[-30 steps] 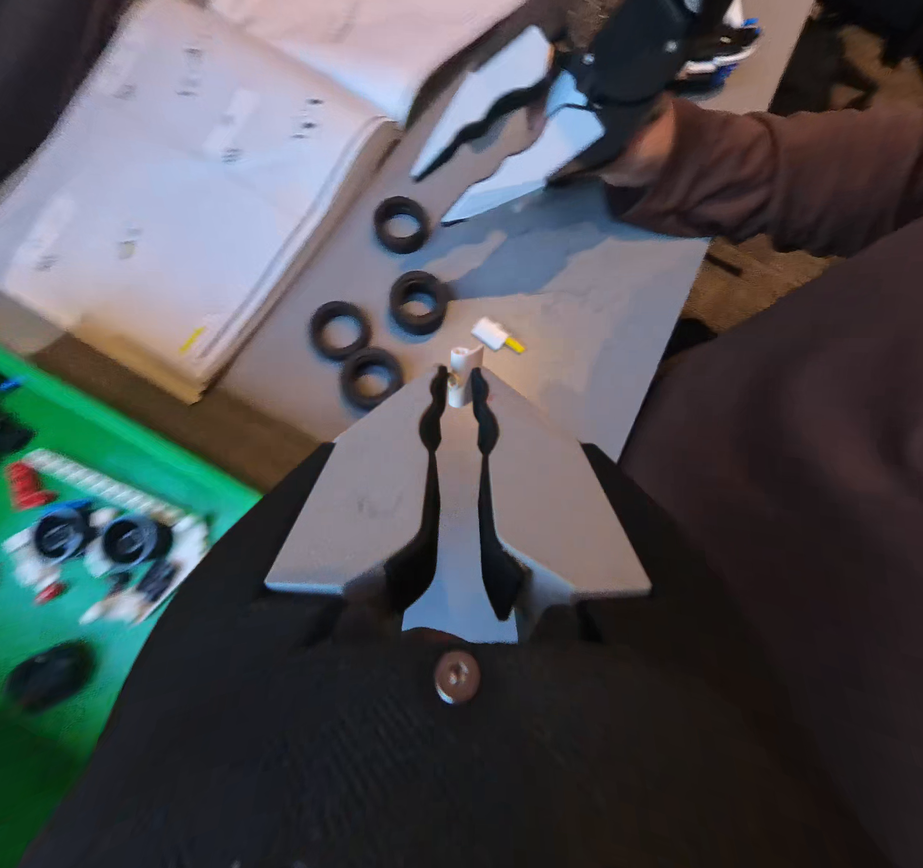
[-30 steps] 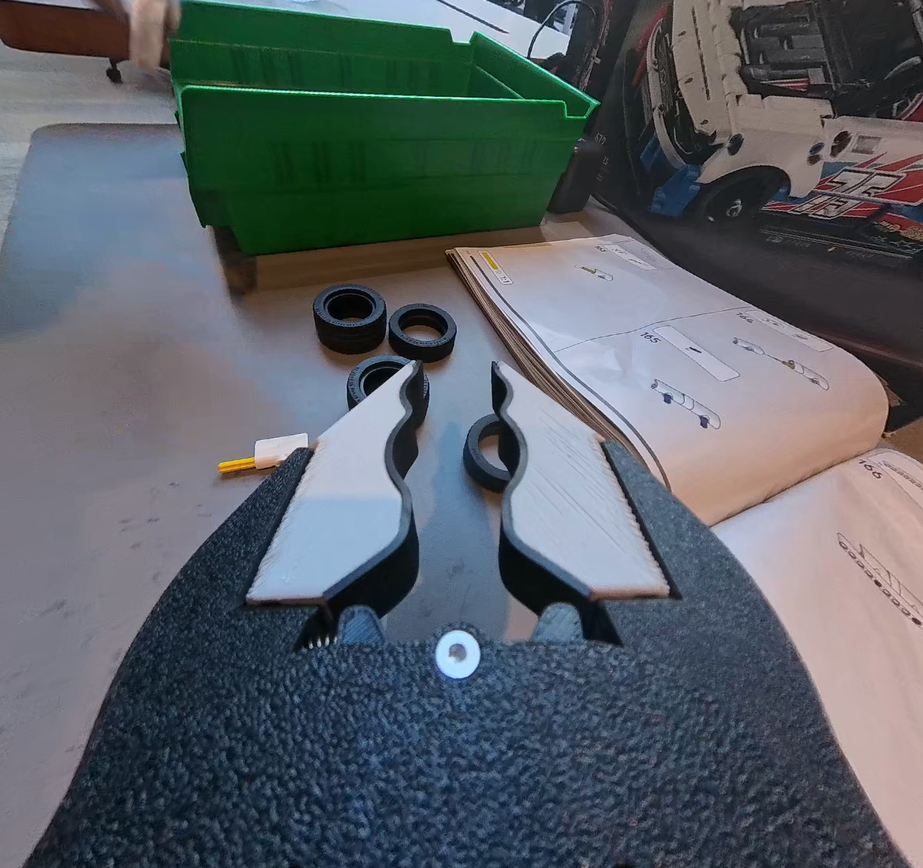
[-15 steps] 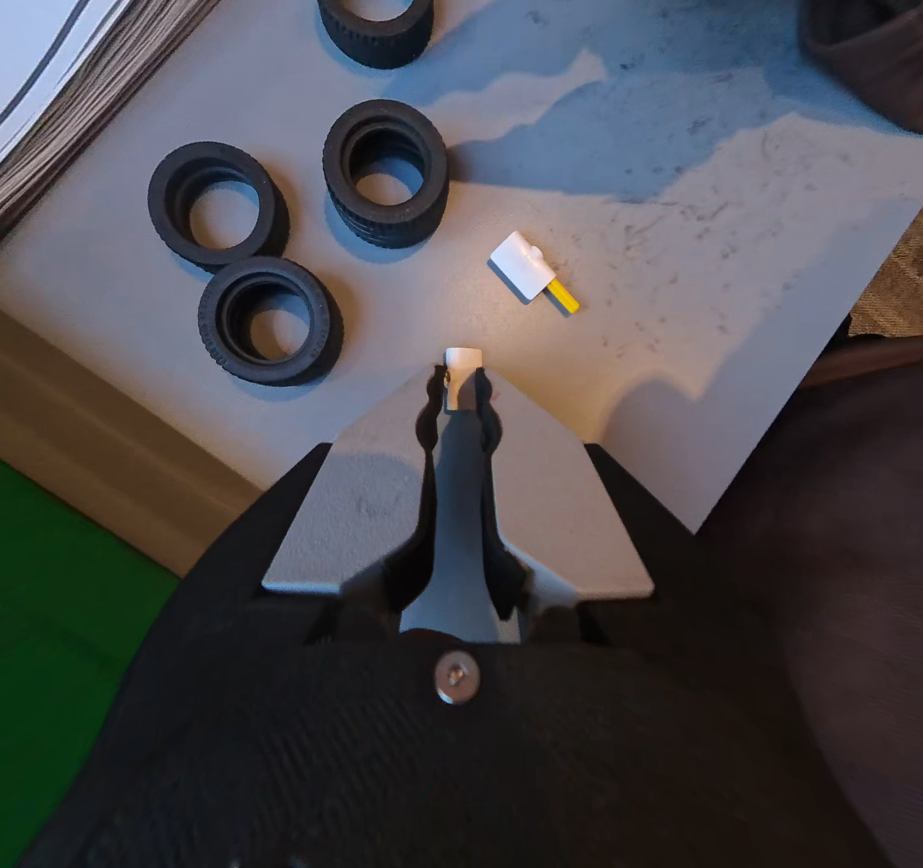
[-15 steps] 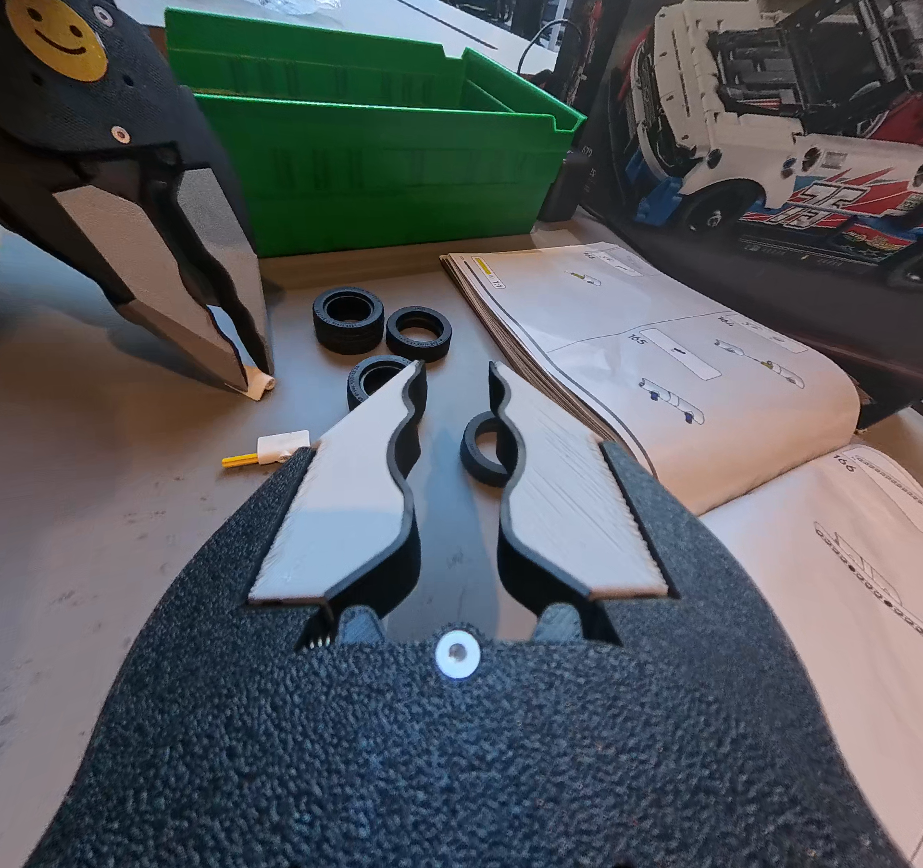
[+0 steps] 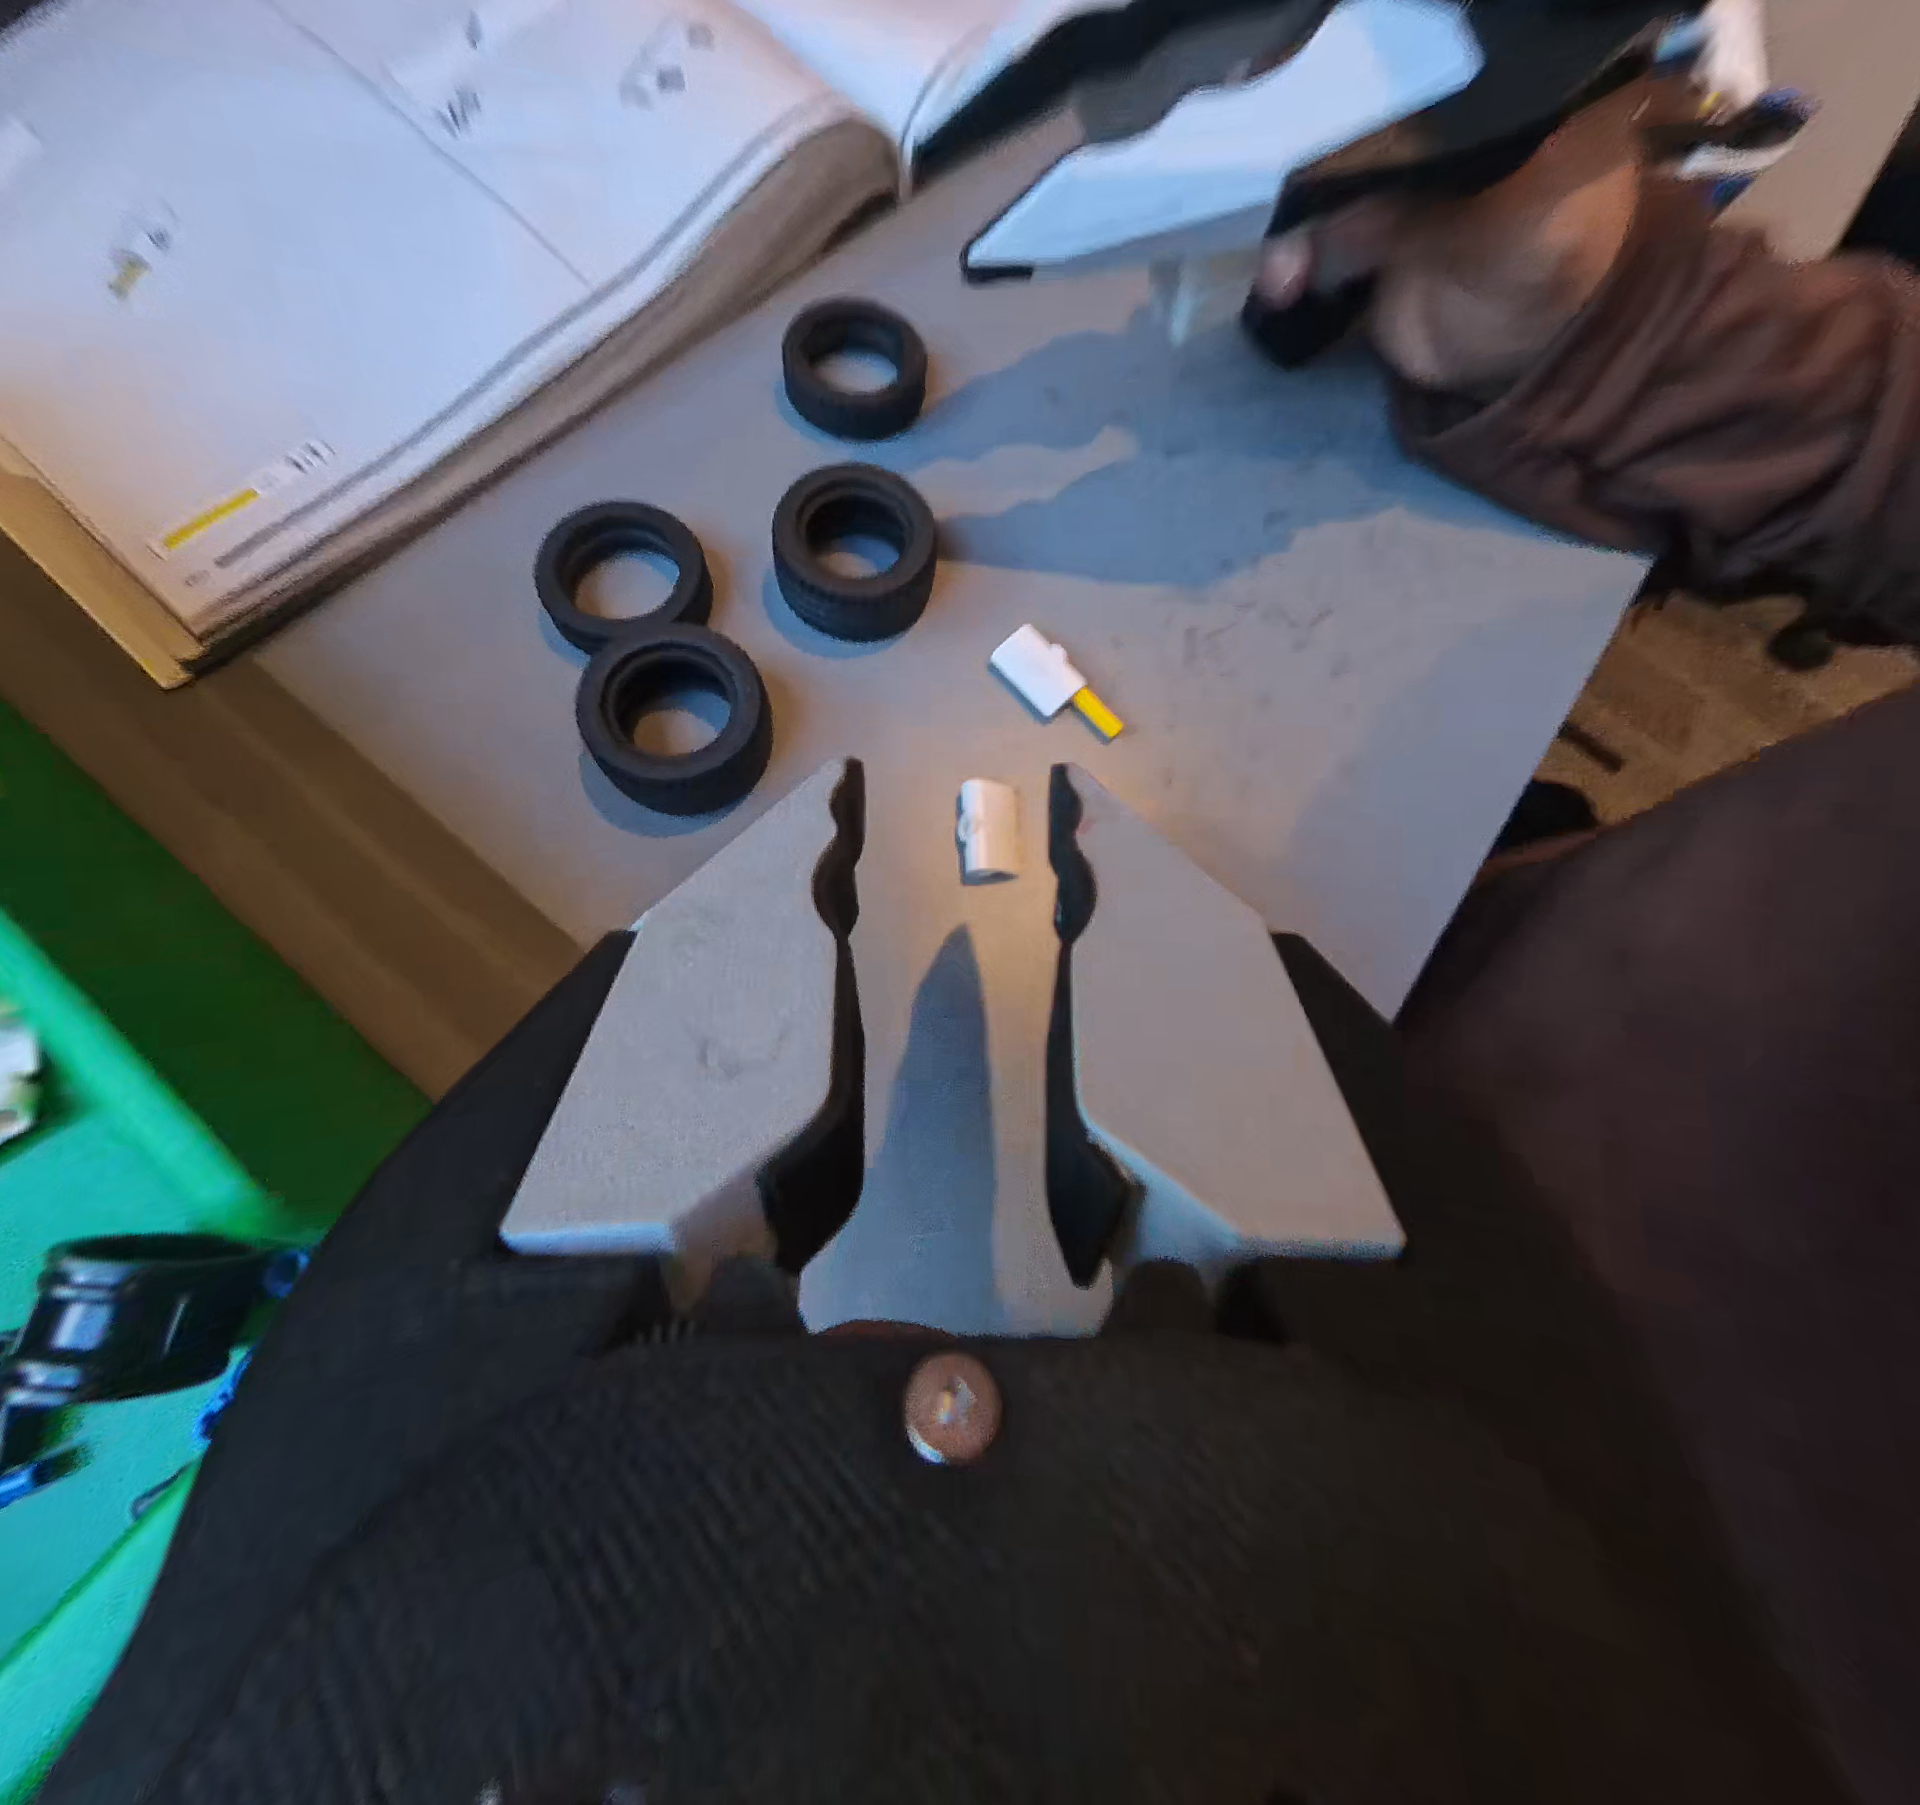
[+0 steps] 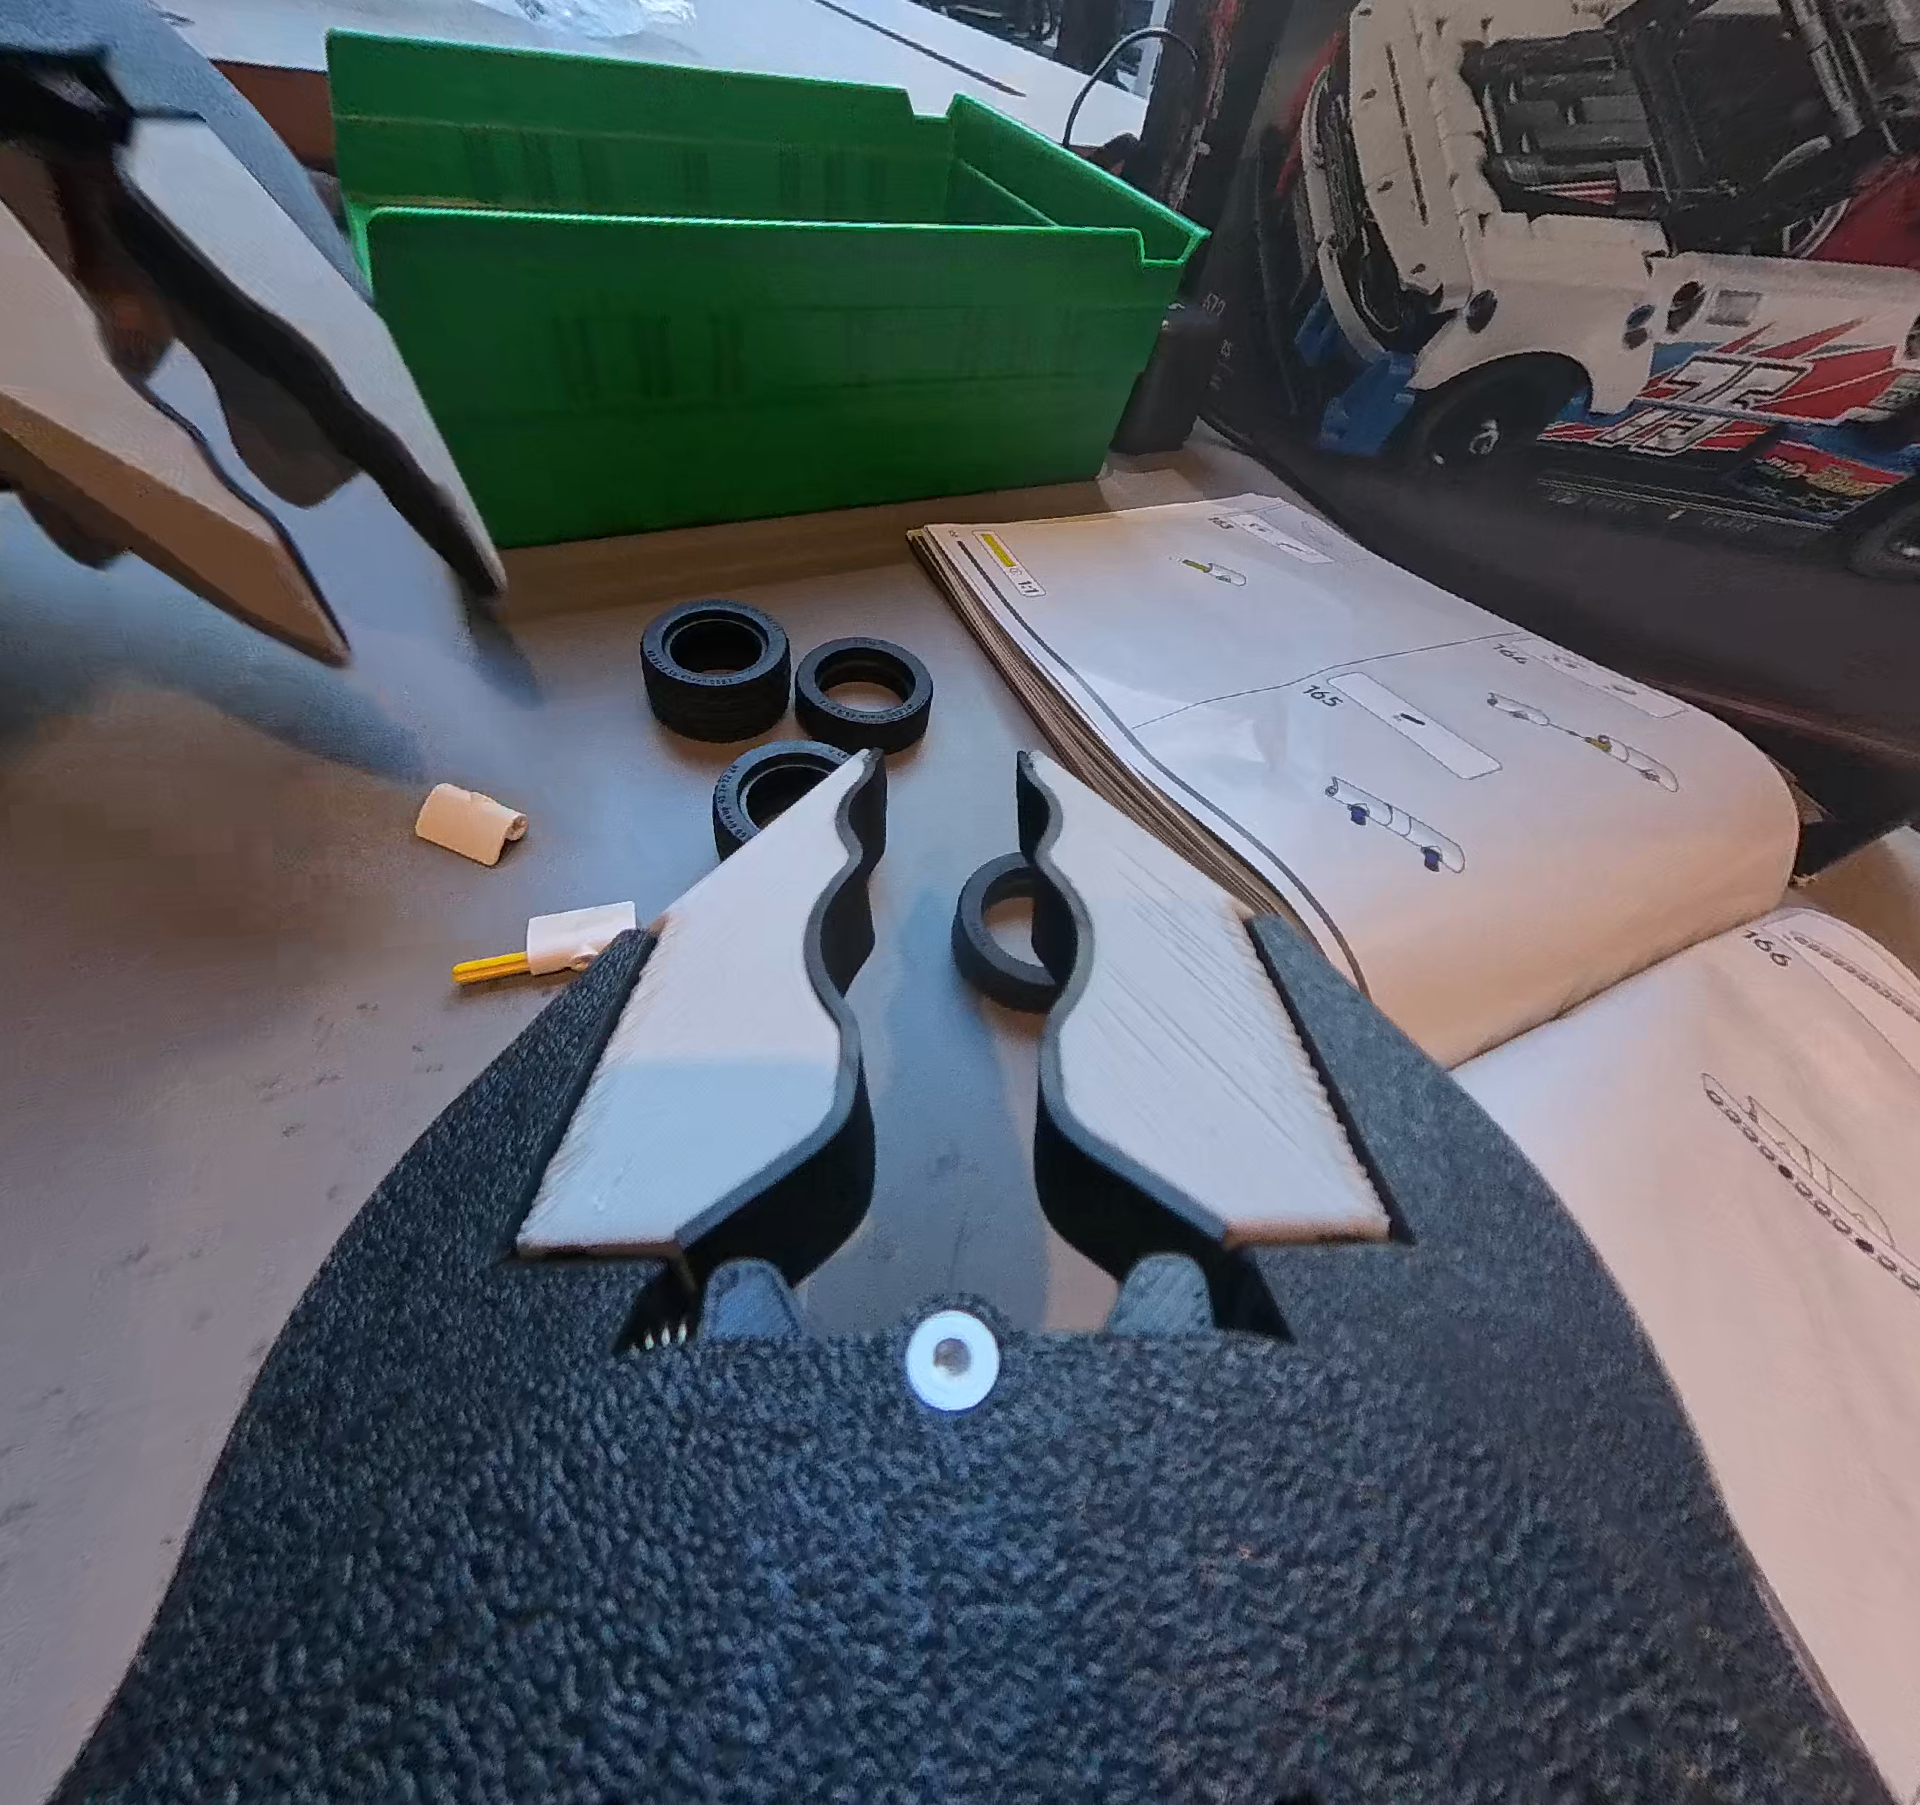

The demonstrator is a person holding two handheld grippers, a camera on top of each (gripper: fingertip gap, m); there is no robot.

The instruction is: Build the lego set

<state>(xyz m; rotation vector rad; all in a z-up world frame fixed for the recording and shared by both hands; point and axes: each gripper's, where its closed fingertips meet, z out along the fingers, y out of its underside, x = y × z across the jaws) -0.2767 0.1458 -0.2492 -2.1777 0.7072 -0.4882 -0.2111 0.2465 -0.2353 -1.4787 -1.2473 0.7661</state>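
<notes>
Worktop point(image 5: 1299, 550): grey, its near edge just behind the left hand-held gripper.
Green bin point(image 6: 769, 373): along the far edge.
Instruction book point(image 6: 1351, 716): open, beside four black tyres point(image 5: 852, 550).
Right hand-held gripper point(image 6: 951, 789): jaws apart, empty, one tyre between them.
Left hand-held gripper point(image 5: 954, 799): jaws wide, empty.
White lego piece point(image 5: 987, 830): lying loose between those tips, near a white-and-yellow piece point(image 5: 1049, 680).

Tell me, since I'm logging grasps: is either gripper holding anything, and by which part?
Nothing is held. The left gripper is open above the small white piece lying on the table; the right gripper is open too.
</notes>
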